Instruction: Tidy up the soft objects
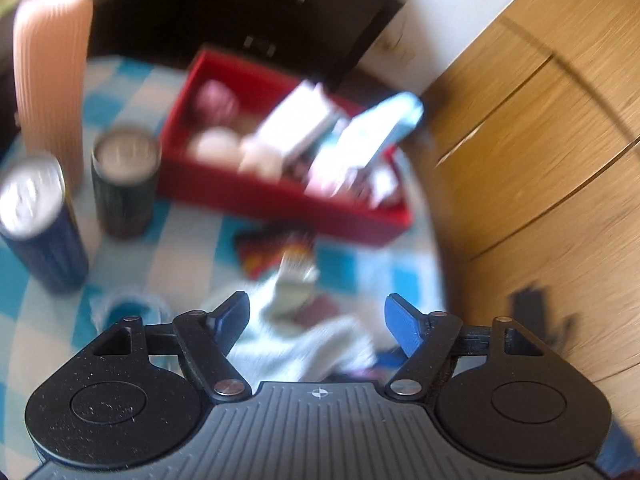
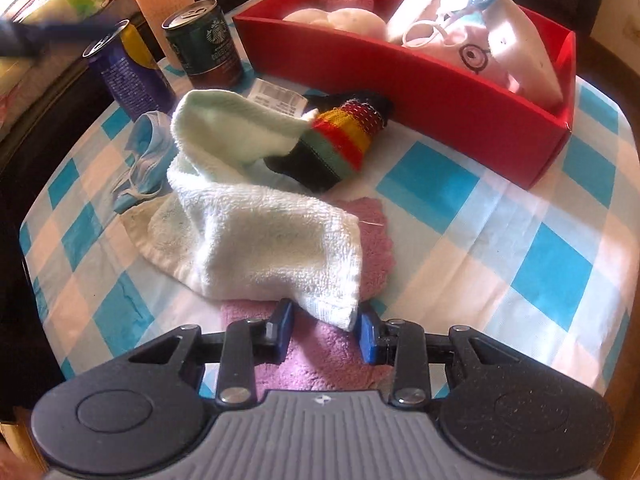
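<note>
White towel (image 2: pixel 256 236) corner between right tool (image 2: pixel 326 330) pads, gap remaining; left tool (image 1: pixel 316 320) apart, near table edge (image 1: pixel 434 240).

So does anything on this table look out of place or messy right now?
Yes. A white towel, pink cloth, striped sock and blue face mask lie heaped loose on the checked tablecloth rather than in the red box. A paper receipt lies by the sock, not a soft item.

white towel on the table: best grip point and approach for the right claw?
Grip the white towel at its near corner, which already hangs between the open right claw fingers. Come in low from the near side; that corner sticks out over the pink cloth, thin enough to pinch.
</note>
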